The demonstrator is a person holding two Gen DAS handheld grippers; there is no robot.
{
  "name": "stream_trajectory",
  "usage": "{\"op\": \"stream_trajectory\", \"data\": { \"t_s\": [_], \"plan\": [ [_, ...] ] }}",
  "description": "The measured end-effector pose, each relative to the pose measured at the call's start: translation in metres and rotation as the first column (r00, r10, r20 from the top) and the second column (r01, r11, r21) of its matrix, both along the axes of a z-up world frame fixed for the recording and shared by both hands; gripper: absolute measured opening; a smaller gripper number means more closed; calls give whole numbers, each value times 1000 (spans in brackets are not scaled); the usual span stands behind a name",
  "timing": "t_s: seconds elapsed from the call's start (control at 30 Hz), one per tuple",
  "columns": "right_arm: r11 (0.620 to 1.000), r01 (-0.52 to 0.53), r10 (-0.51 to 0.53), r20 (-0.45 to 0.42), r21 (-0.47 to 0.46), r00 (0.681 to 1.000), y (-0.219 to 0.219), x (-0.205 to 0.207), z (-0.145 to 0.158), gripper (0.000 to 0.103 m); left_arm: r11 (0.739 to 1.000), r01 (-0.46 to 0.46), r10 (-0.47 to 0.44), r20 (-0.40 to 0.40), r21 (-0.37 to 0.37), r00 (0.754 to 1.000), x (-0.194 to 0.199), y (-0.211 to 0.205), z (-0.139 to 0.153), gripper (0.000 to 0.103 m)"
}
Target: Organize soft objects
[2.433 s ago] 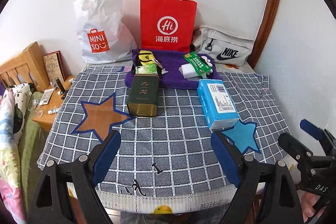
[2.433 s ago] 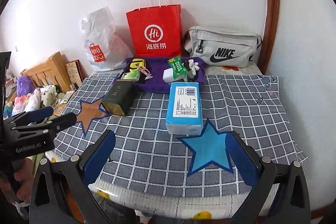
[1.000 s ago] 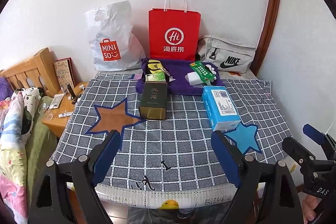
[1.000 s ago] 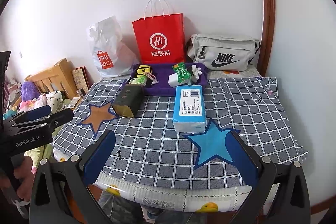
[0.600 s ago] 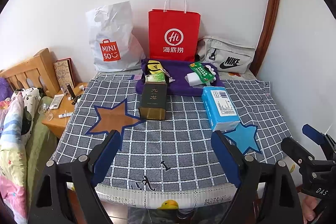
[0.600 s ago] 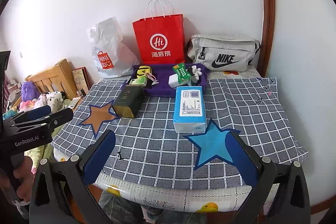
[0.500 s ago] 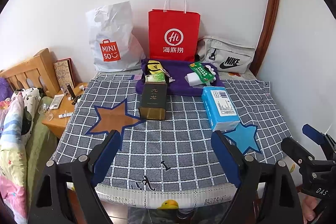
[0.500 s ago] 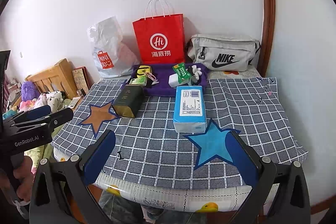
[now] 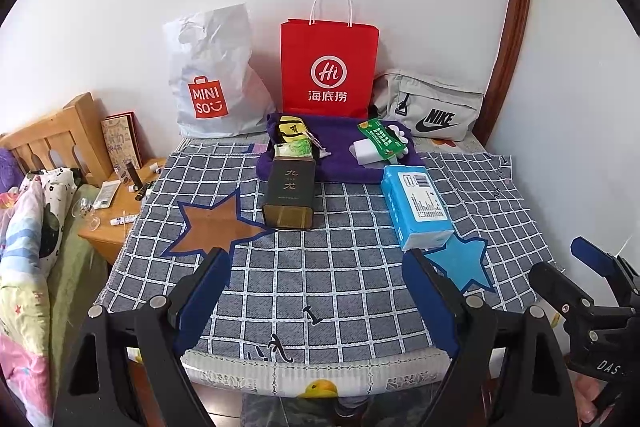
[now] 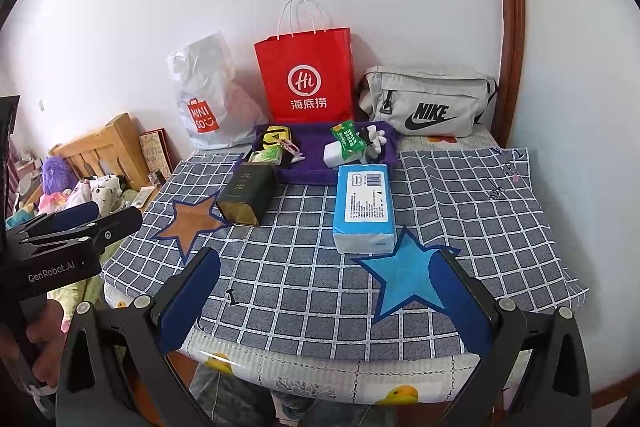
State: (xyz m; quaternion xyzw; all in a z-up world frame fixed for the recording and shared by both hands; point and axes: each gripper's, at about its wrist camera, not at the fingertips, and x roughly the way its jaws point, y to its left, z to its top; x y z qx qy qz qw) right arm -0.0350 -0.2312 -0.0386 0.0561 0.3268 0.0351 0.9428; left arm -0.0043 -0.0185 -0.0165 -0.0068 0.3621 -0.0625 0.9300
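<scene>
**Both tongs wide open above the near edge of the table**

The grey checked cloth covers the whole table, and I place everything from it. At its far edge, against the wall, stand a white crumpled plastic shopping bag, a red paper bag with white handles and a light grey fabric waist bag. In front of the red bag lies a purple folded towel with small packets on it. On the cloth, just before the towel, lies a dark green rectangular tin, beside a brown star patch. To the right of the tin lies a blue soft pack of paper tissues, its near end touching a blue star patch.

The left gripper hangs over the near edge of the cloth, jaws wide apart, nothing between them. The right gripper is the same: wide apart, empty, over the near edge by the blue star.
</scene>
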Motion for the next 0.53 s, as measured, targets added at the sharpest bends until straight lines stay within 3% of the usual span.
{"op": "stream_trajectory", "data": {
  "t_s": [0.53],
  "plan": [
    [1000, 9, -9, 13, 14, 1000, -4, -5, 3, 103, 1000, 2, -2, 12, -3, 1000, -2, -2, 2, 88]
  ]
}}
